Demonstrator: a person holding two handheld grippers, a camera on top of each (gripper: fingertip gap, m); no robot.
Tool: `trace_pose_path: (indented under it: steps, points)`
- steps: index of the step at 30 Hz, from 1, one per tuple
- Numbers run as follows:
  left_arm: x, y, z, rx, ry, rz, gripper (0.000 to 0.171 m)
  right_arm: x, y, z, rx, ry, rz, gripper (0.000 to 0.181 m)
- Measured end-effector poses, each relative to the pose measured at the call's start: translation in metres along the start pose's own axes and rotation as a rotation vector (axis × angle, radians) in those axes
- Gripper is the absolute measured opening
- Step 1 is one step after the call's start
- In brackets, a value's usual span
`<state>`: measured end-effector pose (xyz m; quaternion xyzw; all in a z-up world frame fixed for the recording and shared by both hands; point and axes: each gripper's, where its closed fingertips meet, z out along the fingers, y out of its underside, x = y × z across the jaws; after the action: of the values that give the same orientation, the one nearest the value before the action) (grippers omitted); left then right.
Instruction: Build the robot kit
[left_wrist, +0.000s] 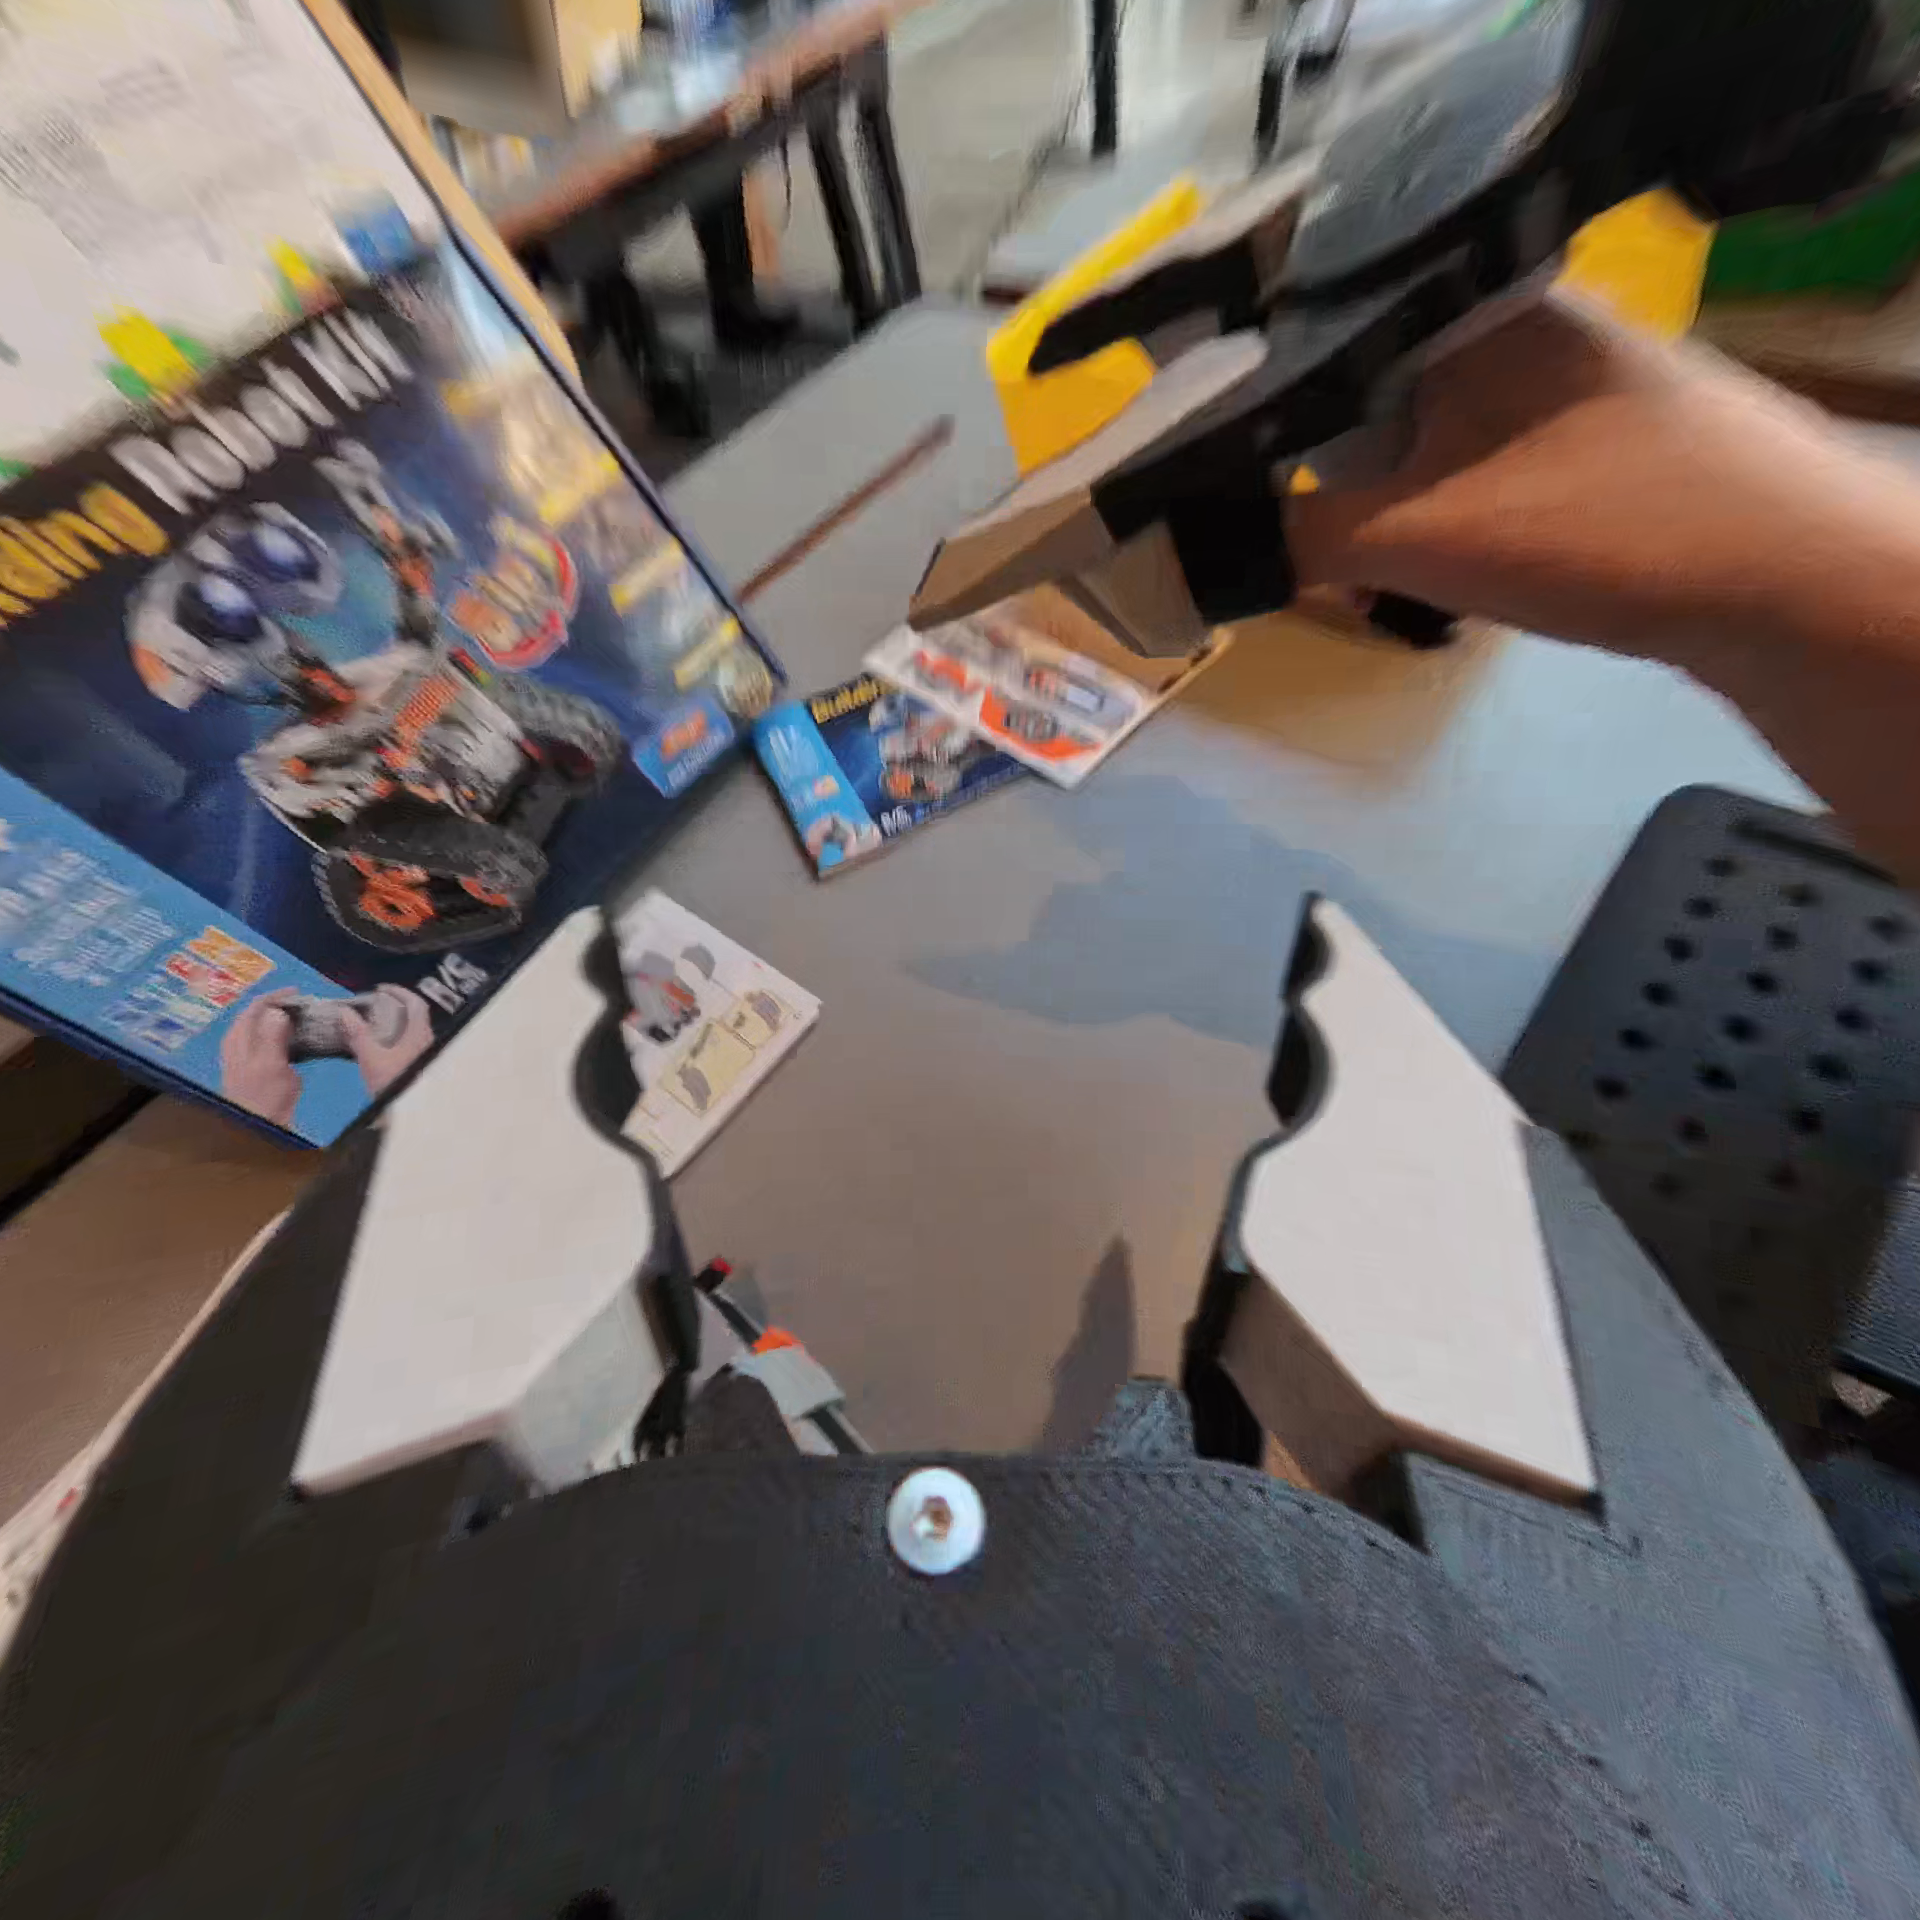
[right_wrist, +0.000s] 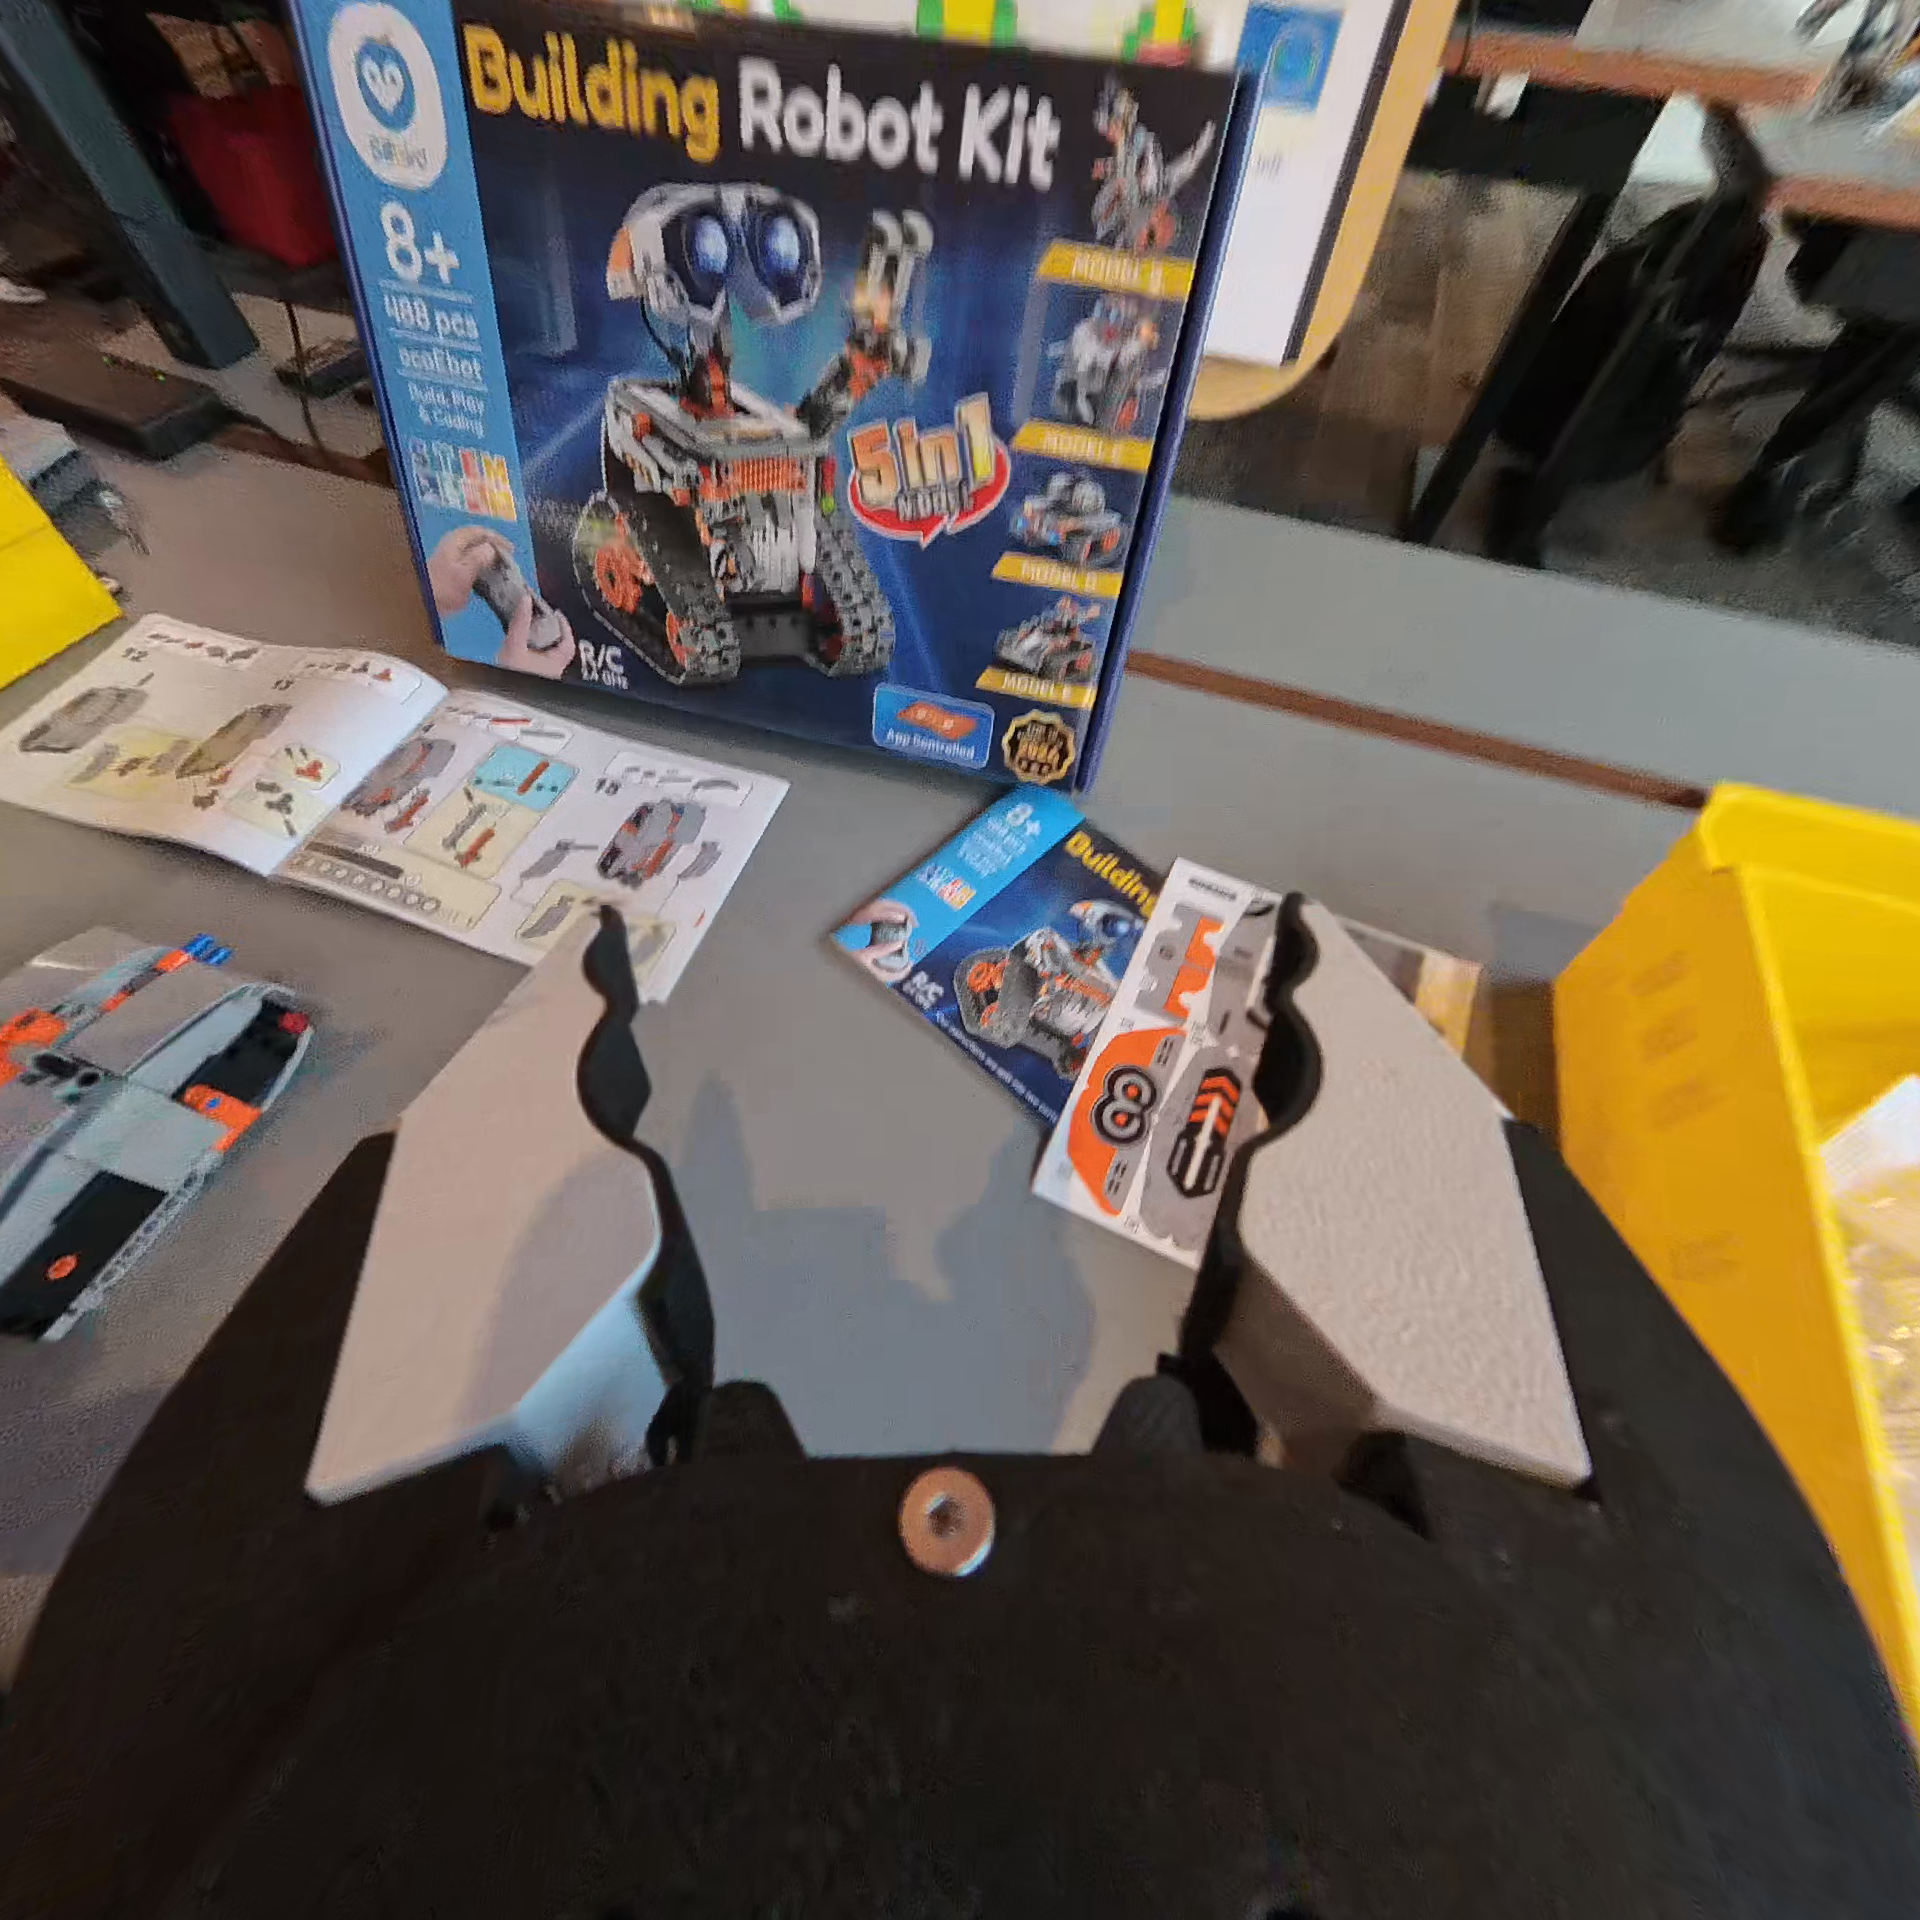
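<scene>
Left claw: we see our left gripper (left_wrist: 951, 1039) spread wide with nothing between its fingers, hanging over bare grey tabletop (left_wrist: 1039, 1143).
Right claw: our right gripper (right_wrist: 945, 1039) is likewise released and empty; in the left view it hovers above the sticker sheet (left_wrist: 1029, 696), with a hand (left_wrist: 1538, 488) on its handle.
Nearest to the left claw: a corner of the open instruction booklet (left_wrist: 717, 1029) lies just past the left finger, and a grey and orange brick piece (left_wrist: 779, 1361) sits low beside that finger.
Nearest to the right claw: the sticker sheet (right_wrist: 1164, 1081) runs under the right fingertip, overlapping a small blue booklet (right_wrist: 997, 966).
Farther left: a part-built grey model (right_wrist: 135, 1101) lies flat near the table's left edge, with the open instruction booklet (right_wrist: 384, 779) behind it, laid open so its pages can be read, we judge.
Back edge: the big blue kit box (right_wrist: 769, 384) stands upright, picture side facing us.
Right edge: a yellow bin (right_wrist: 1714, 1060) sits just beside the right claw; what it holds is too blurred to name.
Off the table: a black perforated chair (left_wrist: 1725, 1039).
</scene>
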<state>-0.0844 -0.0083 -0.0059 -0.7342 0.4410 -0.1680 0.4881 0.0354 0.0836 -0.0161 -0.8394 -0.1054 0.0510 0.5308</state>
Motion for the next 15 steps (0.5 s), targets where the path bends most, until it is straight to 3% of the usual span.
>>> trace_pose_path:
  steps: [1,3,5,10,15]
  points:
    - [0.005,0.013,0.029,-0.091,-0.023,-0.031,0.140,0.003,0.018,0.005,-0.034,0.000,0.025,0.127]
    - [0.016,0.044,0.075,-0.208,-0.035,-0.107,0.156,0.012,0.060,0.012,-0.088,0.030,0.061,0.133]
    - [0.022,0.067,0.103,-0.239,-0.051,-0.186,0.157,0.014,0.093,0.014,-0.122,0.042,0.074,0.141]
    - [0.009,0.093,0.128,-0.235,-0.180,-0.231,0.158,0.024,0.134,0.019,-0.192,0.121,0.059,0.146]
    - [0.006,0.111,0.143,-0.259,-0.181,-0.286,0.158,0.037,0.176,0.029,-0.316,0.186,0.157,0.149]
